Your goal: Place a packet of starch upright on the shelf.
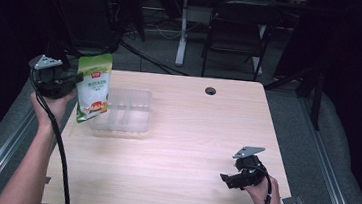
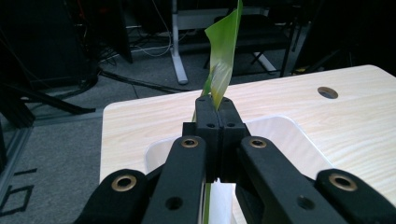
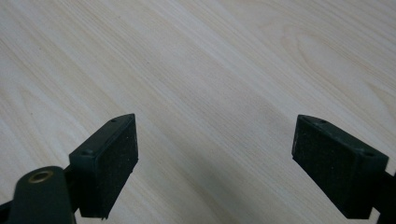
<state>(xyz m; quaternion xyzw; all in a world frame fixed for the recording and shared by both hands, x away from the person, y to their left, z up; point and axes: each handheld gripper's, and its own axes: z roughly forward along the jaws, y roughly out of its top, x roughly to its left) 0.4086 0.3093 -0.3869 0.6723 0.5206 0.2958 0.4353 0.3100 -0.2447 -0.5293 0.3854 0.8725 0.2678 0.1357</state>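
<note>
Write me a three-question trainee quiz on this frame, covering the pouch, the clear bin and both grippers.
1. True or false: the left gripper is clamped on the edge of the green pouch.
2. Where does the clear plastic bin sit? A) on the floor B) on the table, just right of the pouch C) in the right gripper
3. Fill in: the right gripper, low over the bare wood near the table's right front, has its jaws ____.

Key: 1 true; 2 B; 3 open, with nothing between them.
</note>
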